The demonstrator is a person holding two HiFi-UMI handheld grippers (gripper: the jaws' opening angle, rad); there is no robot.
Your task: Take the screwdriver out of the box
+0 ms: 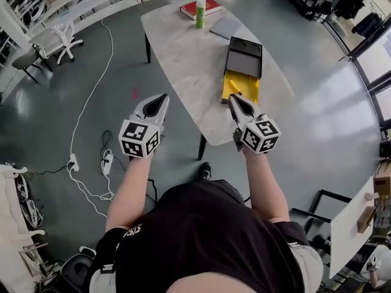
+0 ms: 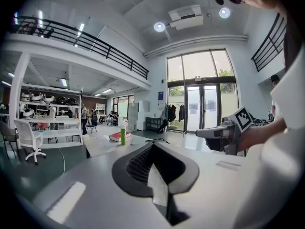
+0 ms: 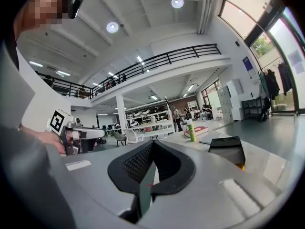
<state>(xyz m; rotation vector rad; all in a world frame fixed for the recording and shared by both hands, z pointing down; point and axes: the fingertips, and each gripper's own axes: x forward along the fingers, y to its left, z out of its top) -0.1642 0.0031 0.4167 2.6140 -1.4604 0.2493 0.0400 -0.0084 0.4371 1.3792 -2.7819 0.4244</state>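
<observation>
Screwdriver: not distinguishable, presumably lying in the yellow tray of the open box [image 1: 244, 57] on the table [image 1: 183, 47]. Right hand-held gripper [image 1: 234, 99], clenched empty, is pointing at the tray's near end, the nearer one. Left hand-held gripper [image 1: 164, 97], also clenched empty, is hovering beside the table, farther off.

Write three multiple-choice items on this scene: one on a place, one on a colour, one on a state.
1. Where does the green plastic bottle stand?
A. on the floor
B. by the red book at the grey table's far end
C. at the table's near edge

2. What colour is the tray slid out of the black rectangular box?
A. yellow
B. blue
C. white

3. How do the left gripper's jaws stand?
A. wide apart
B. clamped on the bottle
C. together, empty

B: the bottle stands next to the book.
A: yellow shows at the box's near end.
C: the jaws meet, nothing between.
</observation>
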